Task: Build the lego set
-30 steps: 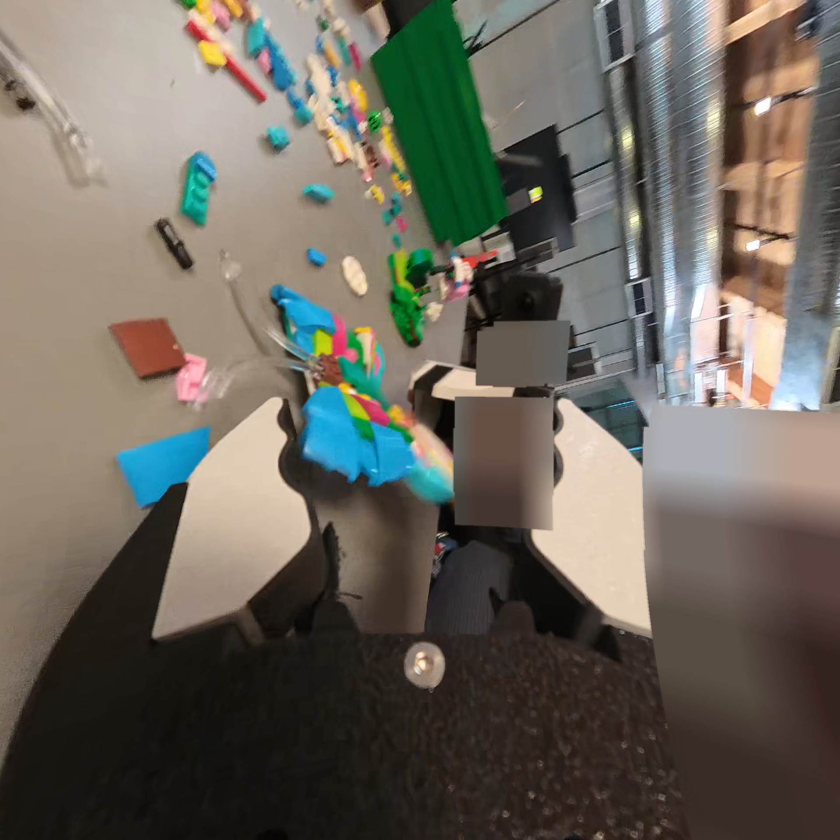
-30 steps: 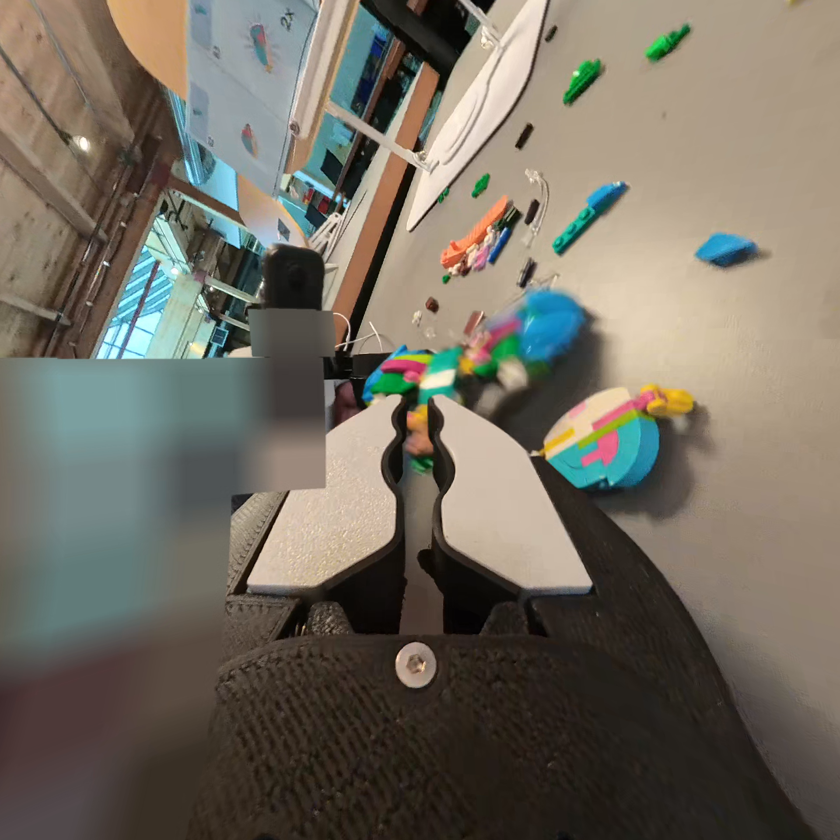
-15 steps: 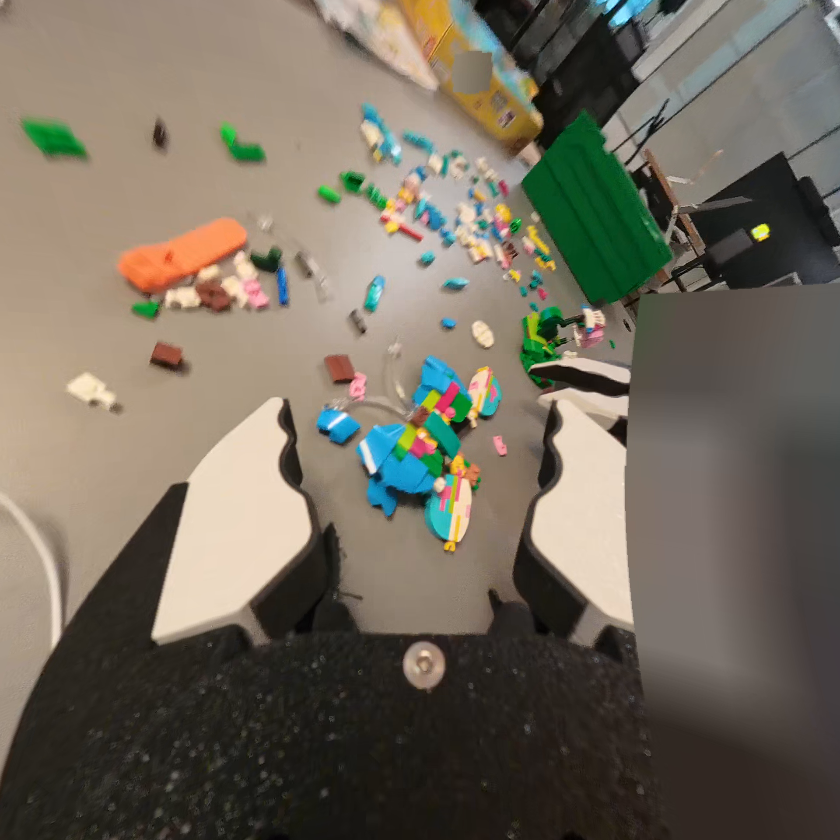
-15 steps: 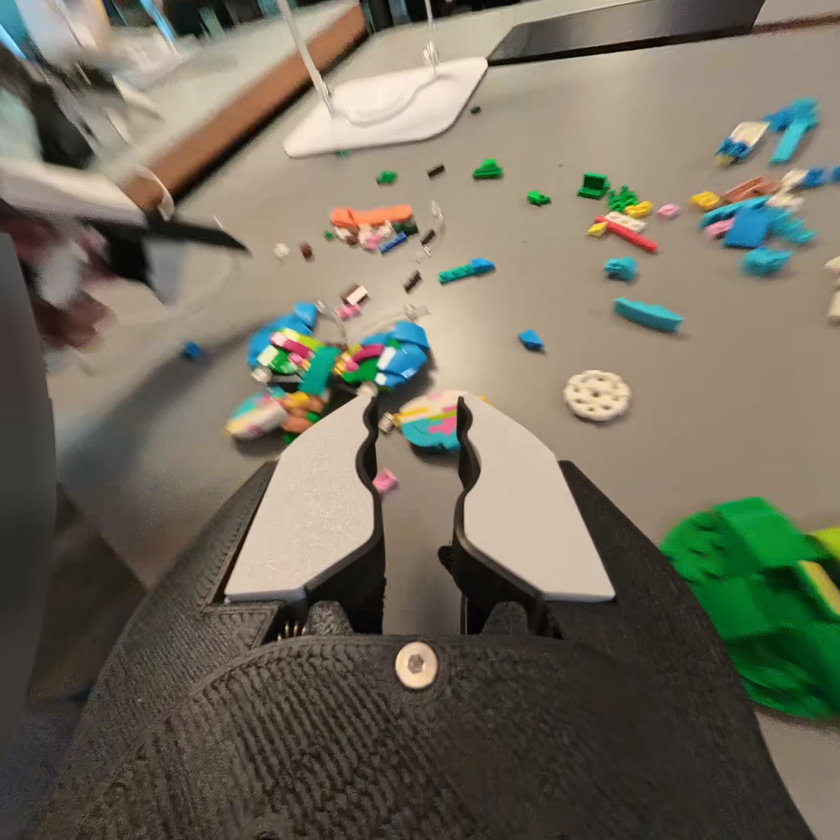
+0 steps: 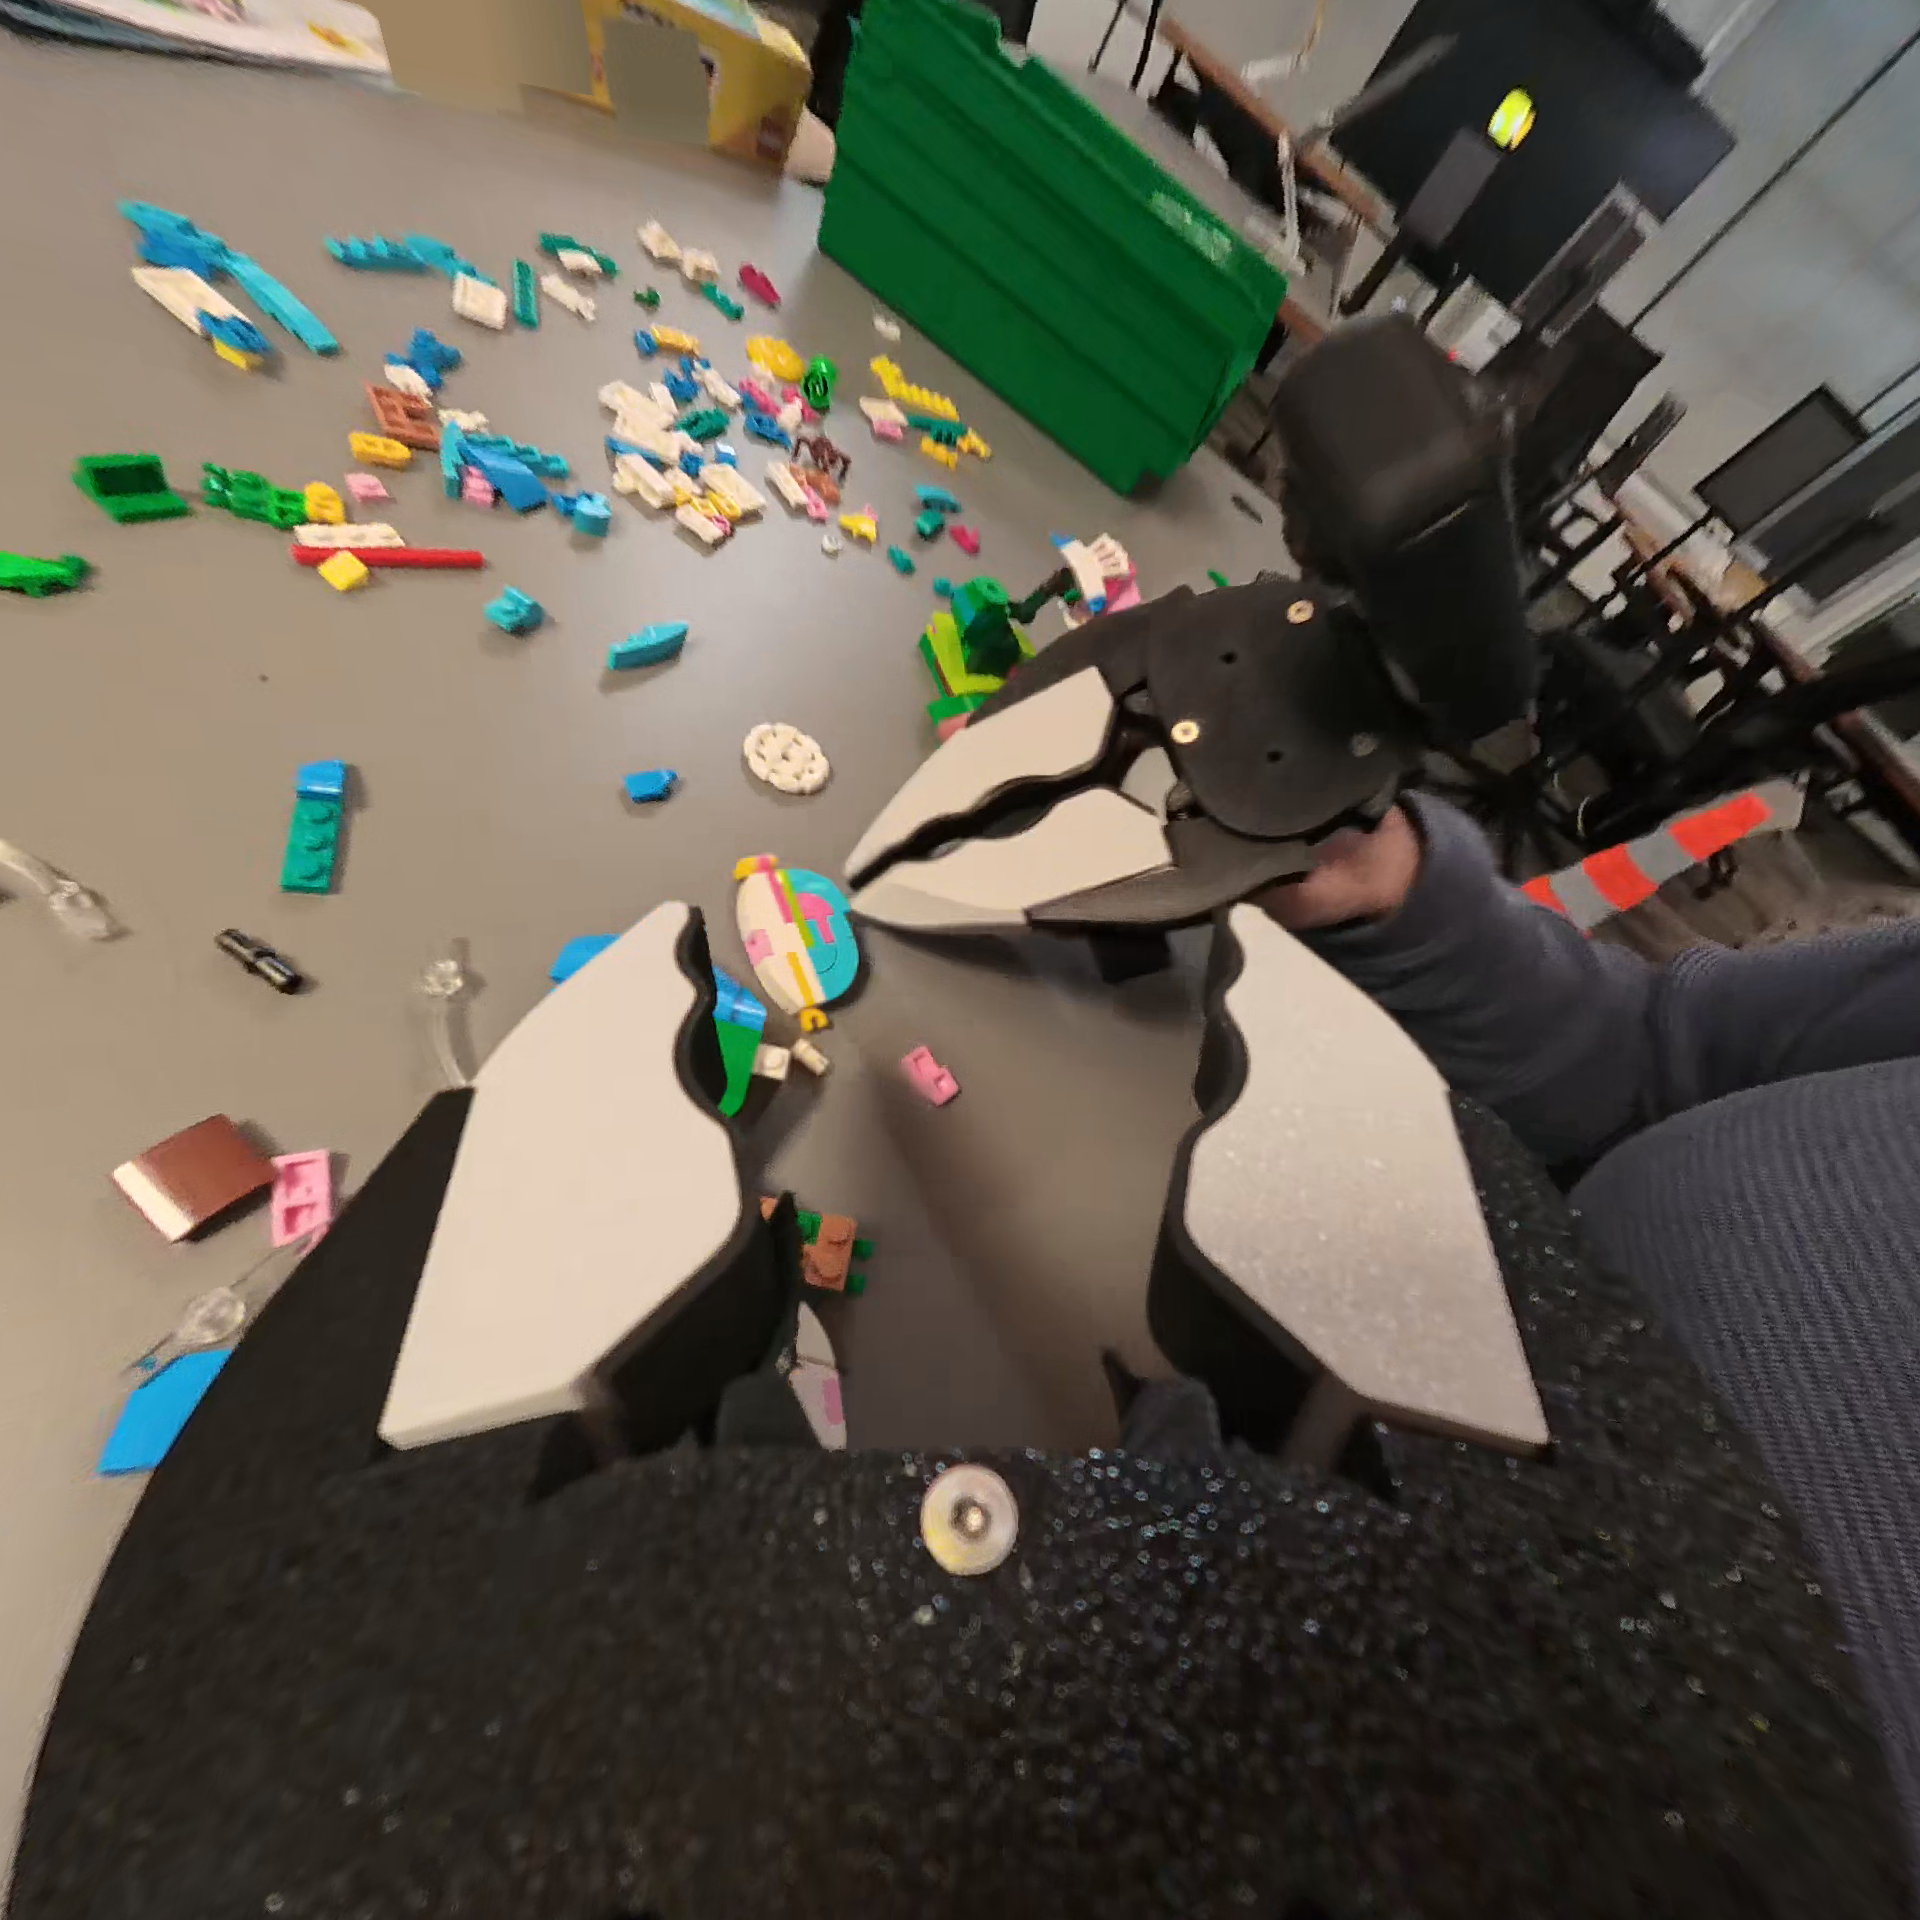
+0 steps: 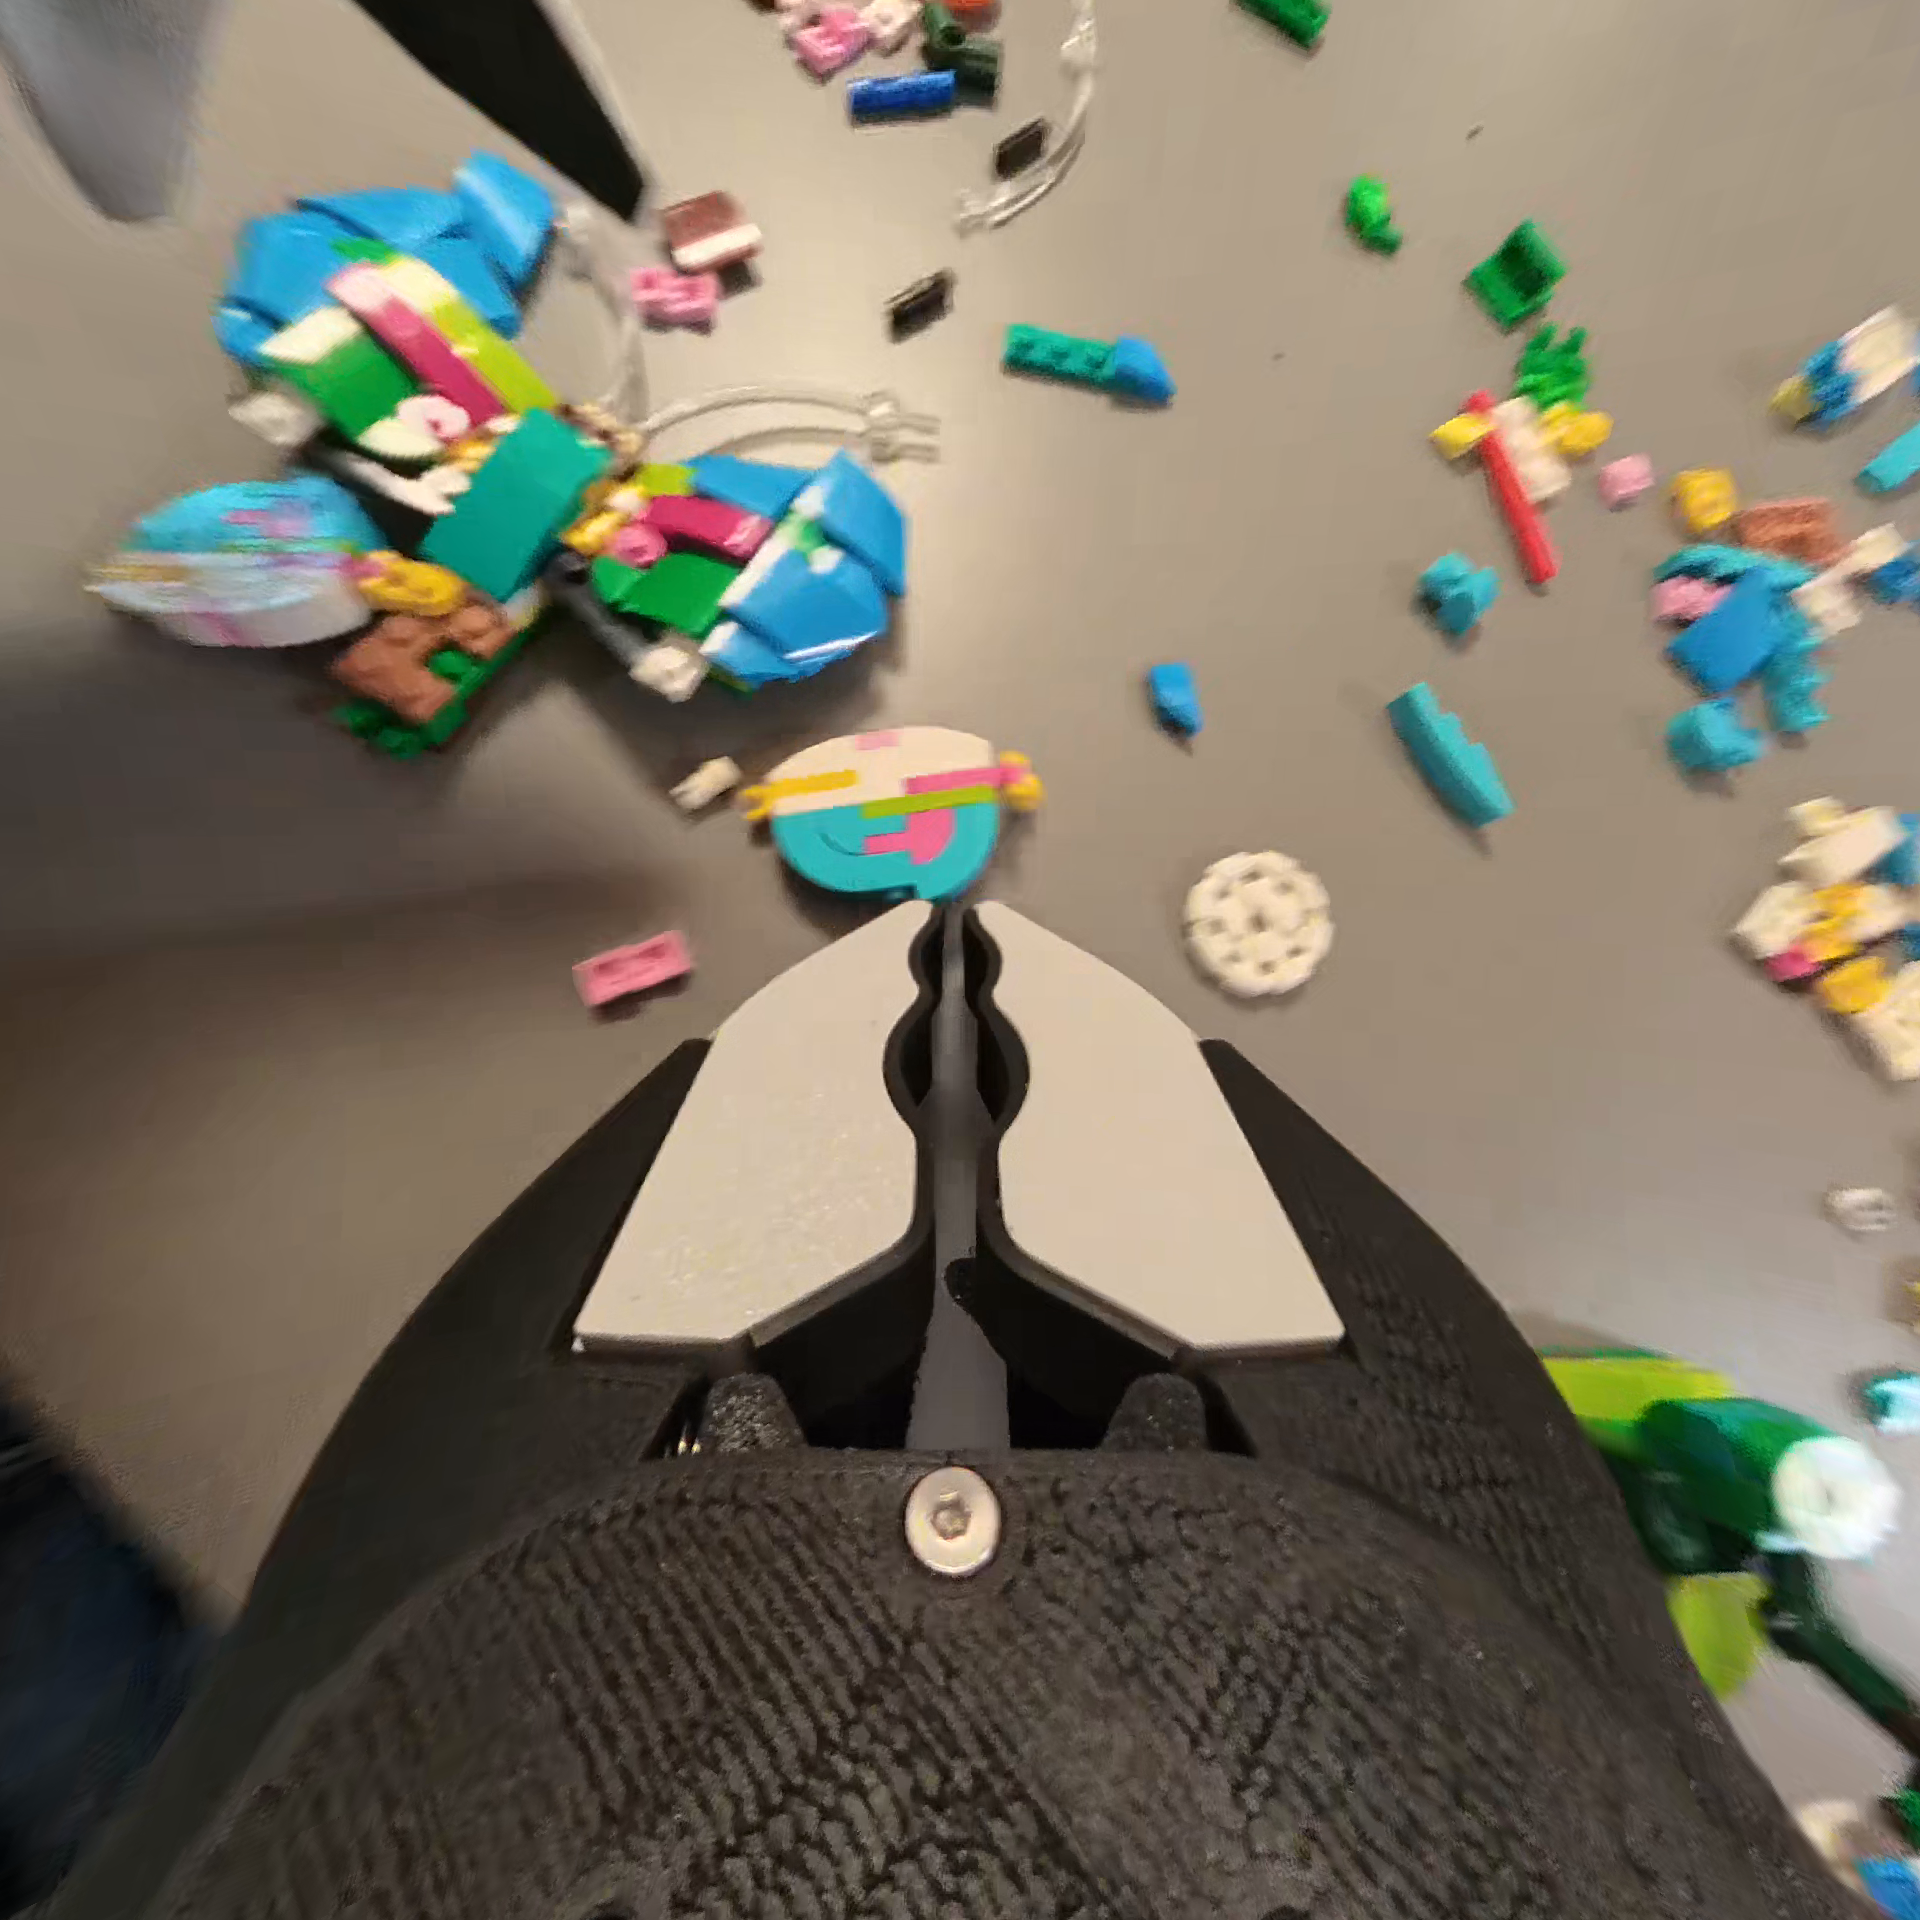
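A multicoloured lego model (image 6: 520,499) of blue, green and pink bricks lies on the grey table (image 6: 1299,1143). An oval white-and-teal wing piece (image 6: 883,821) lies apart from it, in front. My right gripper (image 6: 951,914) is shut and empty, its tips right at the oval's near edge; the left wrist view also shows it (image 5: 857,883) beside the oval (image 5: 800,935). My left gripper (image 5: 951,920) is wide open and empty just above the table. Its left finger (image 5: 582,1143) covers most of the model; only green and brown bits (image 5: 826,1247) show.
A small pink brick (image 5: 928,1073) lies between the left fingers. A white round plate (image 6: 1257,935), a brown tile (image 5: 192,1174) and several loose bricks (image 5: 675,436) are scattered around. A green plant model (image 5: 977,644), a green crate (image 5: 1039,239) and a yellow box (image 5: 727,83) stand farther back. It is some 6 centimeters from my right tips to the small pink brick (image 5: 928,1073). It turns up in the right wrist view (image 6: 633,972) as well.
The right gripper held the model in the air; the model now lies on the table. The right gripper opened, then shut empty by the oval wing. The left gripper came down over the model.
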A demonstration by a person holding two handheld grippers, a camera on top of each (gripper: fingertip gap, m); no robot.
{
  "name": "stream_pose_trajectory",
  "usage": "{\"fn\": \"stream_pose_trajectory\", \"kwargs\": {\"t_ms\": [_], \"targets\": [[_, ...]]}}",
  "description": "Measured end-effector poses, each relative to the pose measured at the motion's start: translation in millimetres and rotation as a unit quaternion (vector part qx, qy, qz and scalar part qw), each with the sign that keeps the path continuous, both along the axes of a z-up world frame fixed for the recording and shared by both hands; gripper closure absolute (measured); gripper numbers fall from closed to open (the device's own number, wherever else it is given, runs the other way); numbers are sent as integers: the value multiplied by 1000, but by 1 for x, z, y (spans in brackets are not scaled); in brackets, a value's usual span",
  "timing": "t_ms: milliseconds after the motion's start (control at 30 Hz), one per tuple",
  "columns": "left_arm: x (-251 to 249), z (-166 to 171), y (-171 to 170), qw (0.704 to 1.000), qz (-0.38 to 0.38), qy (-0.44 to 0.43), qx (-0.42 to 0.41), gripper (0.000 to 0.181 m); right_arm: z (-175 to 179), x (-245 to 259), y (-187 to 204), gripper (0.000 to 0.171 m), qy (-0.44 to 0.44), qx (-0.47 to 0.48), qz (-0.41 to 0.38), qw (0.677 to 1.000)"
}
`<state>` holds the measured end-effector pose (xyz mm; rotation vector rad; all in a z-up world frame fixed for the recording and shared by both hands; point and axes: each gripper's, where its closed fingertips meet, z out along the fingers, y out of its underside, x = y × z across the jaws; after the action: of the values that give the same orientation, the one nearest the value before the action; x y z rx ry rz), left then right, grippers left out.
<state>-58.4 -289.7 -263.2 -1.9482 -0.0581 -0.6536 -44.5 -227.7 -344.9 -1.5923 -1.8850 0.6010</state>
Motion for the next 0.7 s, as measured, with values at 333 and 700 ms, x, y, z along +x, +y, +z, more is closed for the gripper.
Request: {"fn": "stream_pose_trajectory", "kwargs": {"t_ms": [333, 700], "targets": [[-41, 20, -38, 993, 101, -6, 63, 92, 13, -11, -1, 115, 69, 35, -20, 997], [-36, 7, -47, 995, 90, -8, 46, 90, 12, -1, 22, 116, 35, 81, -38, 995]]}}
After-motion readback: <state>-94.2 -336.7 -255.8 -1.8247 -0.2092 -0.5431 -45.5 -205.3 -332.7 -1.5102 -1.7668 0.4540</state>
